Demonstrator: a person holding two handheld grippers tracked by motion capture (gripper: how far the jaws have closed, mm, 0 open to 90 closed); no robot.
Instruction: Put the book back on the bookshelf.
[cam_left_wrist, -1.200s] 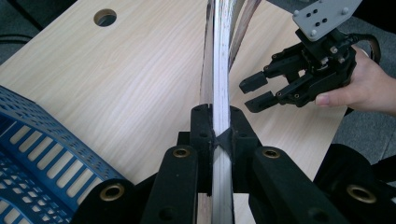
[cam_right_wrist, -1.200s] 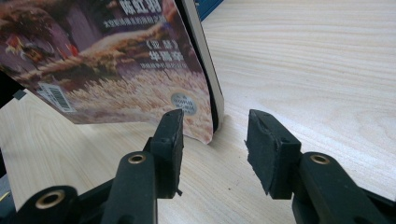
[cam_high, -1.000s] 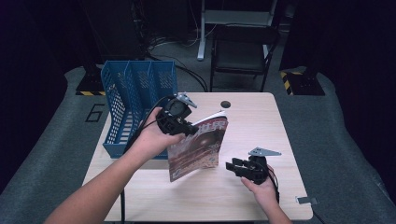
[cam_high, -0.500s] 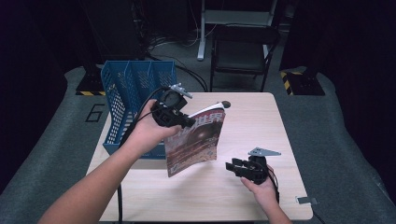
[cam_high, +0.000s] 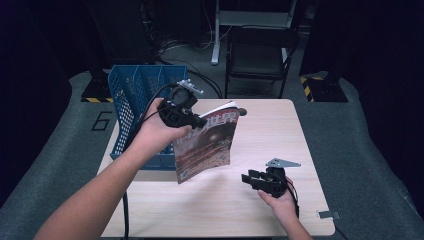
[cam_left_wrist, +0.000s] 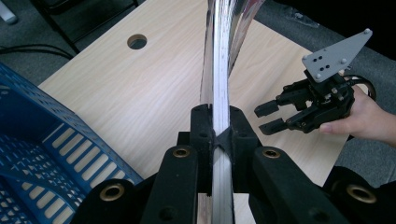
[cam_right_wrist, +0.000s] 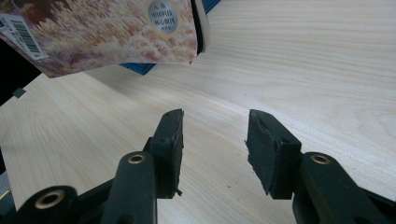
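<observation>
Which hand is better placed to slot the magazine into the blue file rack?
Left: its tongs already clamp the magazine beside the blue file rack; the right tongs are open, farther off.

Count on the table (cam_high: 300, 140): one magazine (cam_high: 207, 145), held above it; one blue file rack (cam_high: 137, 107) at its left edge; two grippers, left (cam_high: 187, 117) and right (cam_high: 252, 178); one chair (cam_high: 257, 55) beyond.

Glossy paper magazine (cam_high: 207, 145), perforated blue plastic file rack (cam_high: 135, 95), matt pale wood-grain table (cam_high: 280, 130).
</observation>
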